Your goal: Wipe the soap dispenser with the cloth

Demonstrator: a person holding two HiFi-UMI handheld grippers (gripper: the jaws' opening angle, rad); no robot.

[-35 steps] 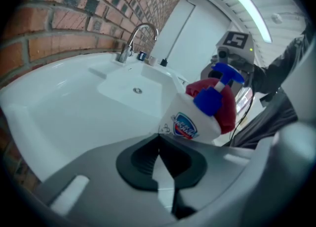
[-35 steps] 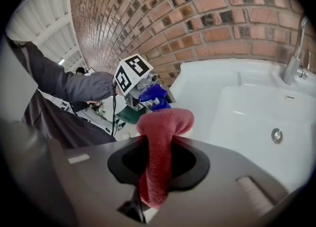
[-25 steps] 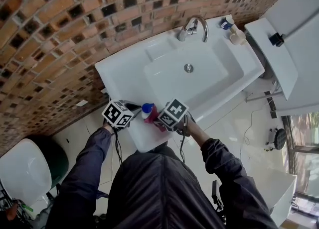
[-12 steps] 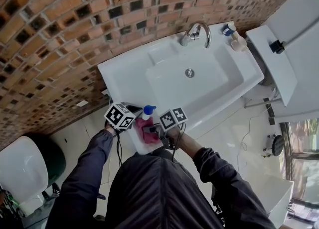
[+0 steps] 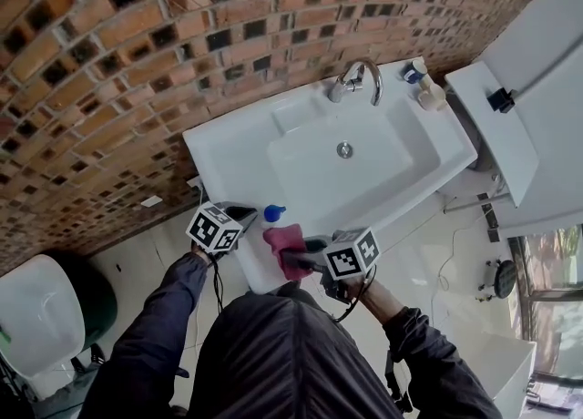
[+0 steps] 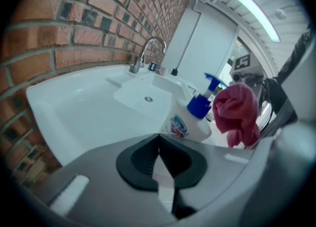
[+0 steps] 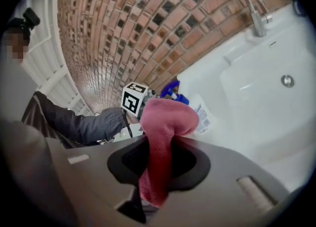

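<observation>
The soap dispenser, a white bottle with a blue pump, stands on the near left corner of the white sink. It also appears in the left gripper view and the right gripper view. My right gripper is shut on a pink cloth, which bunches out past its jaws. The cloth hangs just right of the dispenser, a little apart from it. My left gripper sits close to the bottle's left side, its jaws shut with nothing between them.
A chrome tap and the drain lie farther back in the basin. Small bottles stand at the back right corner. A brick wall runs behind. A white cabinet is to the right, a white seat at lower left.
The right gripper has drawn the pink cloth off the dispenser and back toward the right. The left gripper has stayed beside the bottle.
</observation>
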